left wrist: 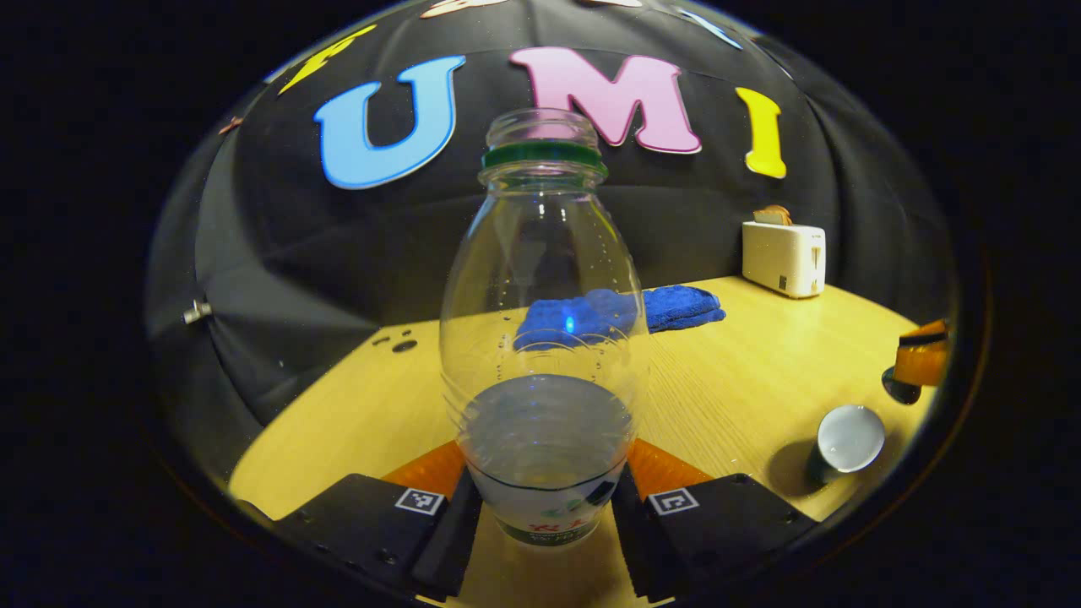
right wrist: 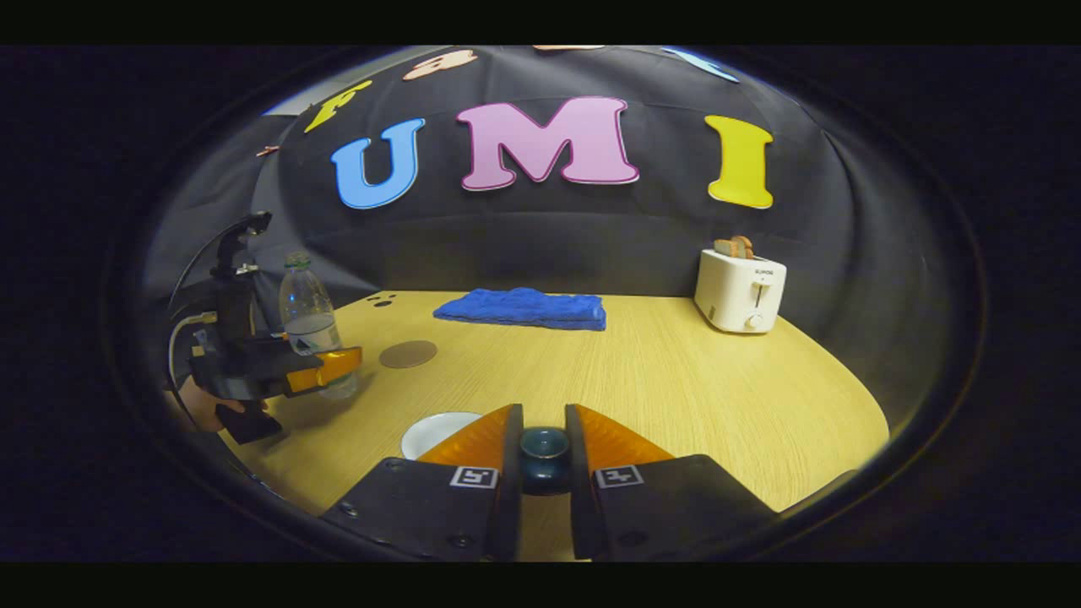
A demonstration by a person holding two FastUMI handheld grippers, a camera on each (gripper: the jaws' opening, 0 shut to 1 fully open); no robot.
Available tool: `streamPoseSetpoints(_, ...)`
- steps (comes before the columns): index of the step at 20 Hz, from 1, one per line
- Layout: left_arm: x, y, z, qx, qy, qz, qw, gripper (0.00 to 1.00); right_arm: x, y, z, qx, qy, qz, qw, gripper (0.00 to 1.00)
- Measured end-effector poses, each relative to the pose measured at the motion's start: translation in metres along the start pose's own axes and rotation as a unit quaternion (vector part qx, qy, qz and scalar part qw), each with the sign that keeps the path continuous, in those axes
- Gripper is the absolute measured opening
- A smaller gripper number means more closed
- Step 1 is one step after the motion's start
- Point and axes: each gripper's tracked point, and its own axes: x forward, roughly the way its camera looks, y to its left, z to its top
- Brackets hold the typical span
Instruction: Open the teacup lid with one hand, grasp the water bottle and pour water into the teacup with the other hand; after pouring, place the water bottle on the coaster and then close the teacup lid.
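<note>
Left claw [left wrist: 545, 498] clamps water bottle [left wrist: 545, 338] upright; right claw [right wrist: 545, 456] grips teacup lid [right wrist: 545, 452].

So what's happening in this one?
A person works two handheld grippers at a wooden table. The left gripper is clamped on an uncapped, partly filled bottle, held upright. The right gripper holds the lid by its knob, off the open teacup. The coaster is bare.
</note>
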Motion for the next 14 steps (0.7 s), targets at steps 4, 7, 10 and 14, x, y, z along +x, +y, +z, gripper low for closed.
streamPoseSetpoints(4,-0.010,0.010,0.029,0.167,-0.020,0.026,0.985,0.72,-0.005,-0.011,-0.005,0.009,0.006,-0.009,1.000,0.27)
streamPoseSetpoints(7,-0.013,0.003,0.033,0.243,-0.019,0.024,0.970,0.72,-0.009,-0.018,-0.007,0.015,0.006,-0.016,1.000,0.27)
streamPoseSetpoints(10,-0.006,-0.003,0.043,0.359,-0.032,0.026,0.932,0.72,-0.014,-0.025,-0.013,0.018,0.010,-0.024,1.000,0.27)
streamPoseSetpoints(14,-0.004,-0.028,0.030,0.430,-0.039,-0.003,0.902,0.72,-0.020,-0.037,-0.018,0.019,0.011,-0.037,0.999,0.27)
